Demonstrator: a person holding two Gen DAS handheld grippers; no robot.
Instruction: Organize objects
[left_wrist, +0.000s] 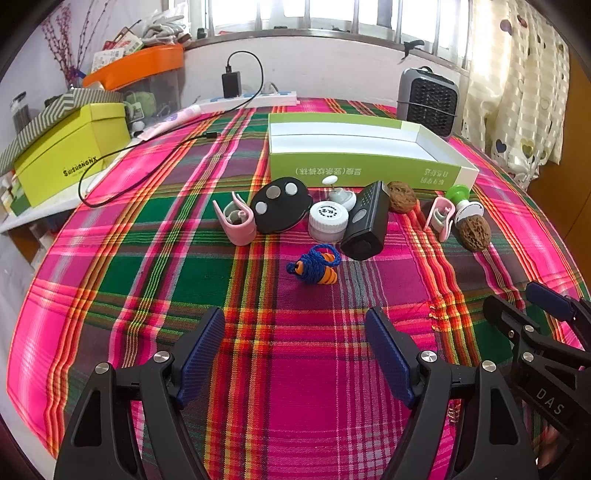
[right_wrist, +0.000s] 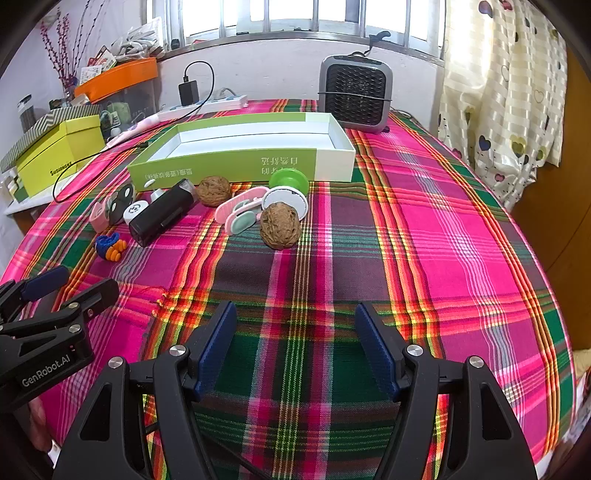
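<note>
Holding both claws empty over the plaid cloth

We keep the left gripper (left_wrist: 295, 332) and right gripper (right_wrist: 295, 328) spread wide, gripping nothing. Ahead of the left: corded earplugs (left_wrist: 314, 267), black device (left_wrist: 365, 225), white jar (left_wrist: 328, 218). Ahead of the right: walnut (right_wrist: 279, 227). Beyond: green box (left_wrist: 369, 173).

Near half of table (right_wrist: 424, 236): bare plaid cloth, open passage for both grippers.
Right side of table, right of nearer walnut (right_wrist: 279, 226): bare up to the far edge.
Mid-table row, packed, items touching or just beside one another: pink clip (left_wrist: 236, 221), black oval disc (left_wrist: 280, 208), white jar (left_wrist: 328, 221), black rectangular device (left_wrist: 365, 225), farther walnut (left_wrist: 402, 196), second pink clip (left_wrist: 439, 218), green-knobbed piece (left_wrist: 461, 201).
Blue-corded orange item (left_wrist: 314, 269): alone, in front of row.
Behind row: open green box (left_wrist: 364, 168), interior free.
Far edge: heater (right_wrist: 355, 96), power strip (left_wrist: 255, 99).
</note>
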